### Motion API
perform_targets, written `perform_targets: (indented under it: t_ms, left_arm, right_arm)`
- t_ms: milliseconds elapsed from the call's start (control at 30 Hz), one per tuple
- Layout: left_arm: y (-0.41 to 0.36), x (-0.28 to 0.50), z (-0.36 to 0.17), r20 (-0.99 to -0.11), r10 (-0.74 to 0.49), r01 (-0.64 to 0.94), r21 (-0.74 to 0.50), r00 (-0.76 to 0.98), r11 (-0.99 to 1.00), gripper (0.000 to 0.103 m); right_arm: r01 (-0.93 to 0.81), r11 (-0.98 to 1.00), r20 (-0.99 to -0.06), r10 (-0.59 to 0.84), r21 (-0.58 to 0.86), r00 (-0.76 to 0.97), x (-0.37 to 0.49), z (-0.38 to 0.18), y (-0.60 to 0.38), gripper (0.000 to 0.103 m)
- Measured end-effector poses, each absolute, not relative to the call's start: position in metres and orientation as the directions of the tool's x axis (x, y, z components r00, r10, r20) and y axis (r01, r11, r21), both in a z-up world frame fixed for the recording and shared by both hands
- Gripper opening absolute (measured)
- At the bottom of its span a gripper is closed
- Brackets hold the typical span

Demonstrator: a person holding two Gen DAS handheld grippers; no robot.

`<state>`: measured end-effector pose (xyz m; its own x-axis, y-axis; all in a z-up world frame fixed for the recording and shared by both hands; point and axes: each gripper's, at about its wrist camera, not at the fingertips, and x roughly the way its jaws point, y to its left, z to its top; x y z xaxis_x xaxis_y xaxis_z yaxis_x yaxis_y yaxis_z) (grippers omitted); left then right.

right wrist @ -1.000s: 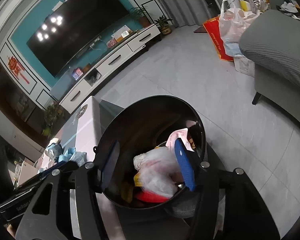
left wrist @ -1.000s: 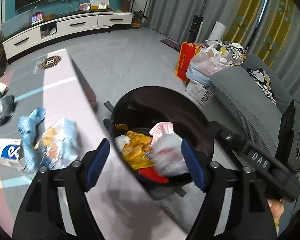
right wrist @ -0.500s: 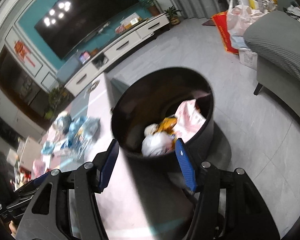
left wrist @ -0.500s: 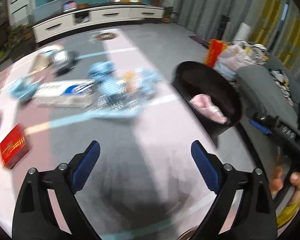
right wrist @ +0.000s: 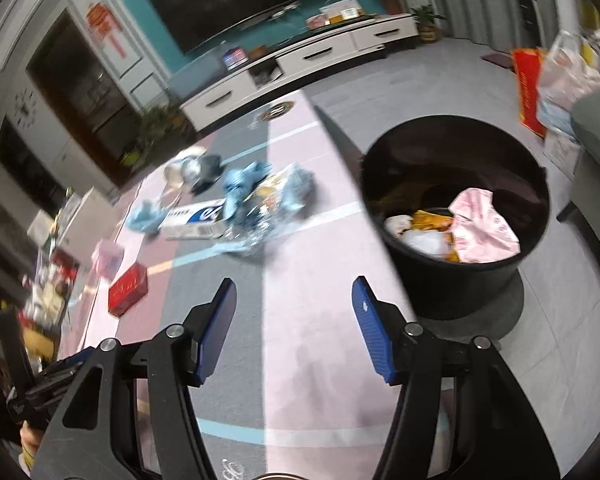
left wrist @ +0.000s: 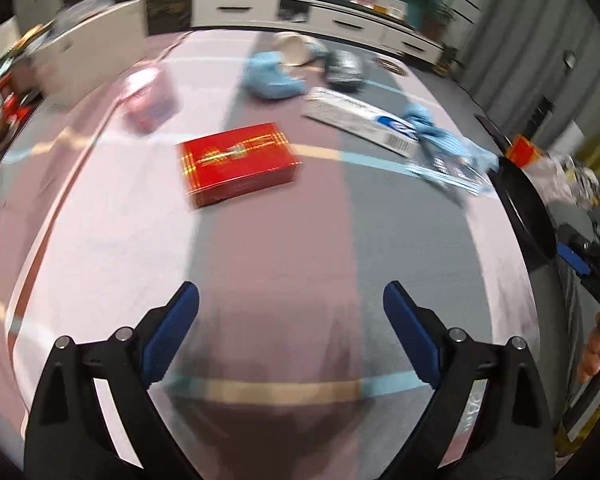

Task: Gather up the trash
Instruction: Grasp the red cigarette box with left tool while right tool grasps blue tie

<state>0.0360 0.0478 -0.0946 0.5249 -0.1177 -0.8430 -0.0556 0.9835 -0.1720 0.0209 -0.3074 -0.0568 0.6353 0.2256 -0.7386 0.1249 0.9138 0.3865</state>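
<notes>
Left gripper [left wrist: 291, 308]: two matte black arms of triangular cut-out frame, each tipped with a blue pad. Fingers [left wrist: 172, 328] are blue, ribbed, rounded at the tips. Silver round screw heads sit on each arm, two per side, near the pad mounts. Faint pale lettering on the right arm, unreadable.

Right gripper [right wrist: 294, 328]: same build, black skeletal arms with open triangular windows, blue ribbed pads, silver screws in pairs on each side. One pad carries a small pale mark on its inner face.

Right hand [left wrist: 596, 356]: bare skin, fingertips only, at frame edge. Left hand [right wrist: 30, 442]: a small patch of bare skin beneath black hardware.
</notes>
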Motion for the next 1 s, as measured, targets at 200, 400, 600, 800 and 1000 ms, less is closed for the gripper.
perform_targets:
  t_ms: [200, 400, 600, 800, 1000]
  left_arm:
    - [0.075, 0.027, -0.095, -0.83, -0.121, -0.106, -0.211, 0.544, 0.972, 0.093]
    - [0.082, 0.033, -0.092, -0.807, -0.122, -0.086, -0.208, 0.578, 0.974, 0.093]
    - [0.081, 0.063, -0.083, -0.776, -0.085, 0.009, -0.102, 0.625, 0.995, 0.093]
    - [0.07, 0.114, -0.082, -0.781, -0.082, 0.147, 0.012, 0.62, 0.989, 0.093]
    - [0.059, 0.151, -0.096, -0.803, -0.089, 0.217, 0.051, 0.589, 0.975, 0.093]
  right_arm:
    - [0.051, 0.944, -0.749, 0.225, 0.326, 0.623, 0.027, -0.056, -0.277, 0.06]
    - [0.024, 0.954, -0.759, 0.223, 0.3, 0.611, 0.04, -0.058, -0.26, 0.06]
    - [0.02, 0.953, -0.766, 0.229, 0.301, 0.6, 0.058, -0.063, -0.255, 0.06]
    - [-0.013, 0.959, -0.77, 0.235, 0.284, 0.593, 0.088, -0.064, -0.245, 0.06]
    - [-0.04, 0.958, -0.774, 0.254, 0.284, 0.581, 0.132, -0.068, -0.238, 0.06]
